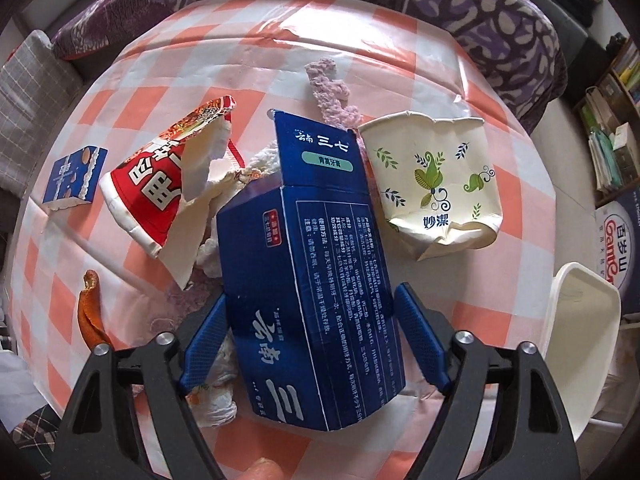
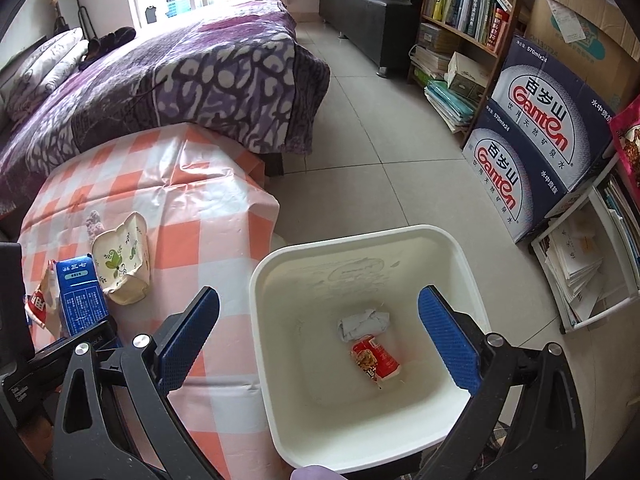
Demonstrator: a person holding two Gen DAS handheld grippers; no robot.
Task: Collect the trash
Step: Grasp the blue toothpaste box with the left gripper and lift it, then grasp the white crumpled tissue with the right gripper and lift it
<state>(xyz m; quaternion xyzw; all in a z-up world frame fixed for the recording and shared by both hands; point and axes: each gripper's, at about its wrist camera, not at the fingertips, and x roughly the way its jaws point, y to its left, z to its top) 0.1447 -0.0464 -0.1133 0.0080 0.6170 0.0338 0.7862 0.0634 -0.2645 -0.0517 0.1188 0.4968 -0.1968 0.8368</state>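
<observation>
The left gripper (image 1: 310,344) has its fingers apart, straddling the blue toothpaste box (image 1: 308,280) mid-bench. Close askew and it may slip, knocking the crumpled paper cup (image 1: 436,184) off. The right gripper (image 2: 320,340) gapes empty over the white bin (image 2: 360,248).

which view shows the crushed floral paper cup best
The left wrist view: the crushed cream paper cup with green leaf print lies large and unobstructed on the checked tablecloth, beside the dark blue toothpaste box. The right wrist view shows the same cup small, near the left edge.
</observation>
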